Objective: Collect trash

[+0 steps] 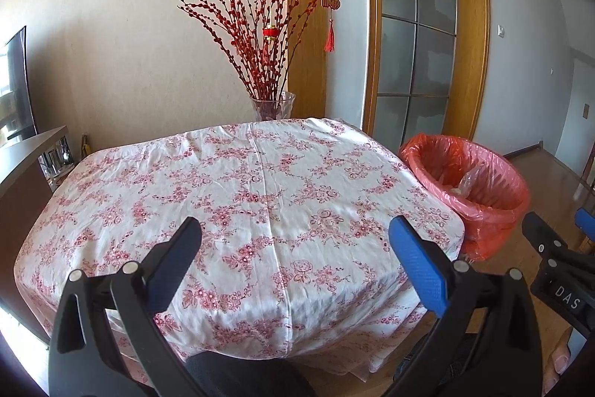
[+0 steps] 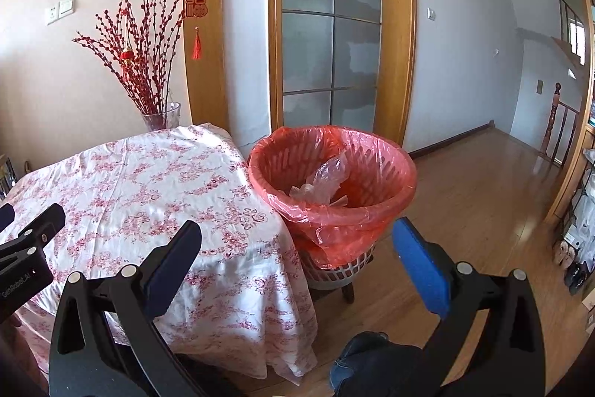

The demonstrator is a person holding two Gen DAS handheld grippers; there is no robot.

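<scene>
The tabletop (image 1: 260, 196) fills my left view, covered in a flowered cloth, and I see no trash on it; if any is left, it lies outside these views or is too small to tell. The bin (image 2: 331, 173) stands just right of the tabletop's right edge, lined with a red bag (image 2: 386, 166); inside lie a crumpled clear wrapper (image 2: 327, 173) and some pale scraps, so I judge the collecting near done. My left gripper (image 1: 295, 240) hangs over the near edge of the tabletop, fingers wide apart and holding nothing; my right gripper (image 2: 297, 244) hovers between the tabletop's corner and the bin, fingers also wide apart and empty. To do this step well I would sweep both views slowly along the cloth's folds and far edge, beside the vase (image 1: 273, 105), before calling it finished; I should keep my fingers clear of the loose bag rim, which would snag and drag the liner off the bin.
</scene>
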